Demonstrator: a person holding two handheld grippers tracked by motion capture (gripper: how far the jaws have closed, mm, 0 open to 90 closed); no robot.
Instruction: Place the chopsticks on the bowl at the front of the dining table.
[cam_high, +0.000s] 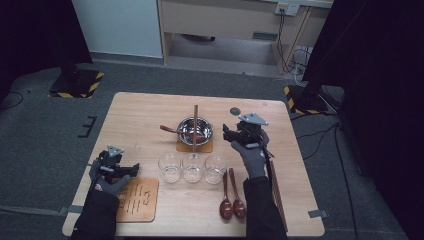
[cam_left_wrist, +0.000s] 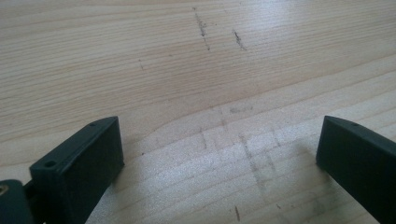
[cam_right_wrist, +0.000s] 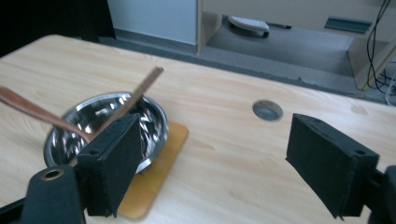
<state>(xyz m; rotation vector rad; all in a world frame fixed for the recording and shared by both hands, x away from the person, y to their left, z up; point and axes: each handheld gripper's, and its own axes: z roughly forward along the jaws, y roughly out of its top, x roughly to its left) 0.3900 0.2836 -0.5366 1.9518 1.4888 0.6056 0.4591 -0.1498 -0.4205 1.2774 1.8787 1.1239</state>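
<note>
Dim surroundings, evenly lit table (cam_high: 150, 107), soft focus in all three views
Black corners are seen in the high view; glare is carried by the steel bowl (cam_right_wrist: 100, 116); faint shadows are cast beside the near jaws, which are rendered blurred, and fine detail is lost to low resolution

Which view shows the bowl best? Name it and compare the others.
The high view: the whole bowl on its mat, with a spoon and chopstick in it. In the right gripper view the bowl is closer but partly behind a finger. The left gripper view faces bare table.
</note>
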